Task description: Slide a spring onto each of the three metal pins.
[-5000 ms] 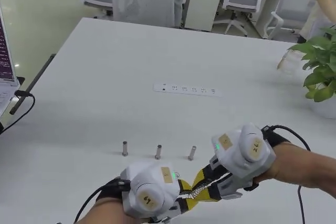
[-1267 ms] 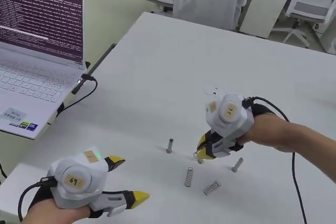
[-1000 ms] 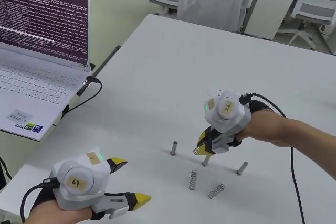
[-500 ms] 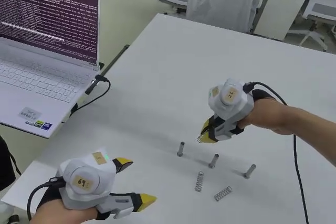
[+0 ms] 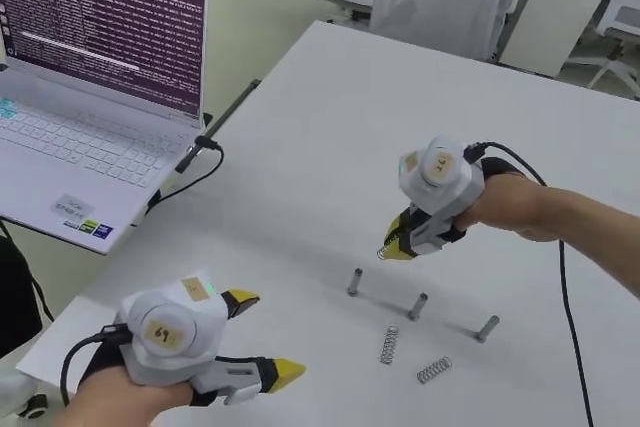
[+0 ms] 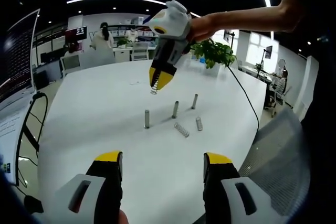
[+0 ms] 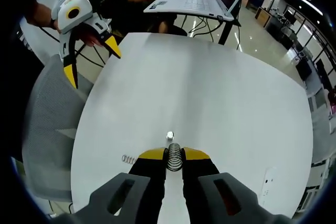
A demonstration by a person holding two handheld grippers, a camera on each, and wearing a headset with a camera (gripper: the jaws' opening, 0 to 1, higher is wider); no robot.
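Three short metal pins stand in a row on the white table: left pin (image 5: pixel 354 282), middle pin (image 5: pixel 418 306), right pin (image 5: pixel 487 328). All three are bare. My right gripper (image 5: pixel 398 247) hangs above and just behind the left pin, shut on a small spring (image 5: pixel 383 252). In the right gripper view the spring (image 7: pixel 174 162) sits upright between the yellow tips, with one pin (image 7: pixel 169 136) just beyond it. Two loose springs (image 5: pixel 389 344) (image 5: pixel 434 370) lie in front of the pins. My left gripper (image 5: pixel 265 337) is open near the table's front left, holding nothing.
An open laptop (image 5: pixel 90 97) sits at the left on a lower surface, with a black cable (image 5: pixel 200 162) running along the table's left edge. Office chairs (image 5: pixel 430 7) stand behind the far edge. A person's forearm (image 5: pixel 560 222) reaches in from the right.
My right gripper has risen and moved left with the spring, from over the middle pin to above the left pin. The left gripper has stayed open and low. The head camera has shifted.
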